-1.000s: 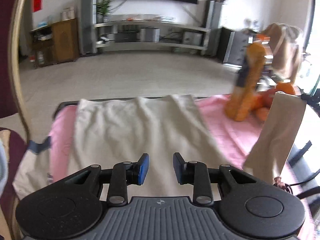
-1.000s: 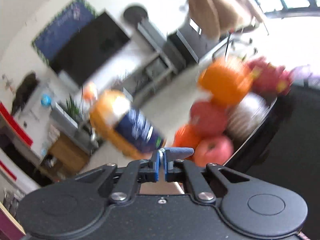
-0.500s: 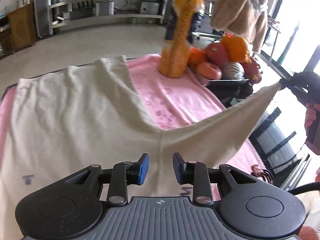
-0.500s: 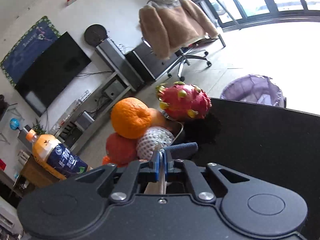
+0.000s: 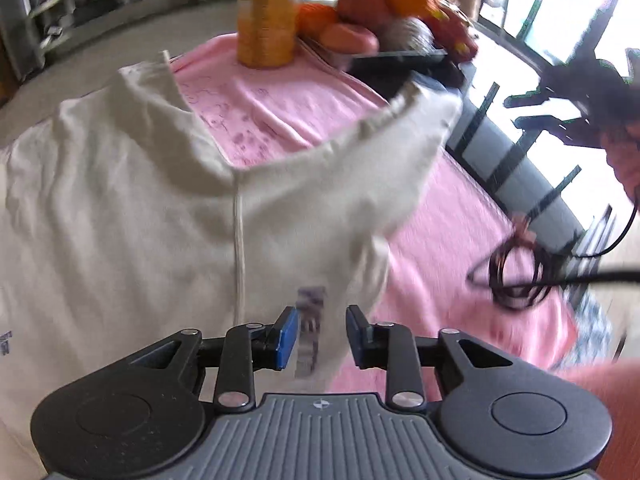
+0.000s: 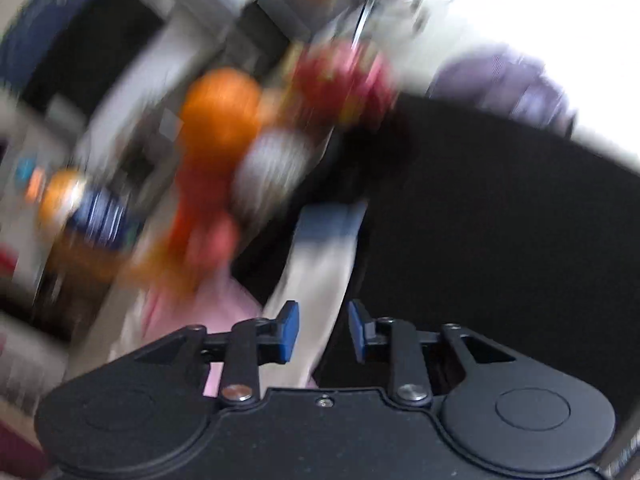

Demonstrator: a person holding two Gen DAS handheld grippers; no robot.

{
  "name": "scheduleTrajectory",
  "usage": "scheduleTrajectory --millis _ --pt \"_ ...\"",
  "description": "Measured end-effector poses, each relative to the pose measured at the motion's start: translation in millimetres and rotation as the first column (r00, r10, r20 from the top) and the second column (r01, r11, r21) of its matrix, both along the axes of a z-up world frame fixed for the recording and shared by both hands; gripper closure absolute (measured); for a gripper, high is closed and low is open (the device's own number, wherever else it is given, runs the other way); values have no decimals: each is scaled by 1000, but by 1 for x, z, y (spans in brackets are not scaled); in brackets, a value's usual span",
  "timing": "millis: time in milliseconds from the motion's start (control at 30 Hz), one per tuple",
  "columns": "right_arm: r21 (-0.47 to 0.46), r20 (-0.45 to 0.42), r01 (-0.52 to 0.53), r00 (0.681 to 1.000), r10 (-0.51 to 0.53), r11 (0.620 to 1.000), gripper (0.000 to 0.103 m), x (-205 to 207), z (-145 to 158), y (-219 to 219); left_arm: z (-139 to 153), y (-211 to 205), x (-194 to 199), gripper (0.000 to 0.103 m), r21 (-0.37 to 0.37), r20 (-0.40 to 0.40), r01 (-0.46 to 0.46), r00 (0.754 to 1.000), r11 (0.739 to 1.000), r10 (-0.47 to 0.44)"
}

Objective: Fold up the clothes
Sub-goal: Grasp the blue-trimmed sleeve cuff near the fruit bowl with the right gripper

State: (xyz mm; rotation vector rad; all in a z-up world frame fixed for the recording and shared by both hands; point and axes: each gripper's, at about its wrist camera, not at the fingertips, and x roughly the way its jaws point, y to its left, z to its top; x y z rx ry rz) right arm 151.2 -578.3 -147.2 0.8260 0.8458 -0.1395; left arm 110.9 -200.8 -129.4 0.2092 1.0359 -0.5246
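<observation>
One cream garment (image 5: 132, 208) is shown spread over a pink cloth (image 5: 448, 216) on the surface, with one limb of it, a sleeve or a leg, flung out towards the right and rumpled at its end. A stitched seam (image 5: 239, 248) runs down the middle of the garment and a small printed label (image 5: 310, 320) lies near its lower edge. The fabric is judged to be light, soft and limp; it is expected to sag and crease wherever it is not supported, and a hold is best taken at a hem, cuff or corner, where the layers are thickest.

The left claw (image 5: 320, 334) is seen with its blue pads apart, over the lower edge by the label and holding nothing. The right claw (image 6: 322, 330) likewise stands parted, a strip of the cream fabric lying between its pads without being pinched; this view is heavily blurred.

Counted: one garment, one pink cloth, two claws. Further out, one orange bottle (image 5: 266, 20), one tray of fruit (image 5: 400, 60) (number of pieces not determinable) and one coil of dark cable (image 5: 516, 272) are visible.
</observation>
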Motion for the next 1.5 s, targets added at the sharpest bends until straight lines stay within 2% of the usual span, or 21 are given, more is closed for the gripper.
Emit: scheduleTrajectory --millis 67,100,167,233,267,367,533,700,767,900,1000,1100,1133,1233,1367,1433,1500 --pt "78 -48 -85 995 89 993 76 -3 -9 21 0 10 -13 73 3 44 -37 998 999 37" --pt "112 -57 -104 992 111 988 76 -3 -15 30 -2 17 -15 74 -10 45 -84 995 996 85" --pt "161 -75 -111 989 125 981 76 0 -31 48 -9 32 -14 78 -26 20 -198 980 980 199" --pt "184 -94 -108 987 127 977 77 5 -45 58 -19 41 -12 89 -10 1 -268 963 963 268" --pt "197 -105 -99 987 121 975 77 9 -52 60 -24 45 -11 89 -3 -6 -295 955 955 295" --pt "219 -125 -59 988 88 974 76 13 -66 62 -37 49 -9 89 22 -30 -312 949 950 313" --pt "251 -99 -22 994 48 968 78 9 -73 61 -40 44 -15 89 41 -20 -261 965 964 262" --pt "328 -61 -11 998 33 945 84 15 -87 61 -42 39 -20 89 60 -11 -210 977 976 211" --pt "294 -50 0 999 16 956 101 14 -85 62 -42 39 -21 89 67 -14 -199 980 978 201" --pt "161 1 40 999 -41 986 101 5 -64 66 -41 31 -26 89 139 -8 -115 993 984 117" --pt "98 -23 31 999 -29 995 101 10 -61 68 -41 25 -28 89 182 3 -59 998 982 59" --pt "44 -55 -10 998 13 999 99 15 -62 73 -35 24 -28 91 188 7 -29 1000 982 28" --pt "33 -59 -22 998 24 999 94 16 -60 73 -30 24 -28 91 182 13 -20 1000 983 18" --pt "21 -11 -21 1000 21 1000 90 9 -37 60 -16 25 -27 87 164 32 3 999 986 -8" --pt "-12 91 10 996 -9 1000 86 3 7 32 26 29 2 85 81 130 -128 985 988 117" --pt "-30 106 32 994 -29 999 80 13 15 21 43 30 18 85 49 173 -195 968 980 184" --pt "-47 122 55 991 -48 997 79 23 23 9 55 29 36 85 29 205 -250 949 968 239"
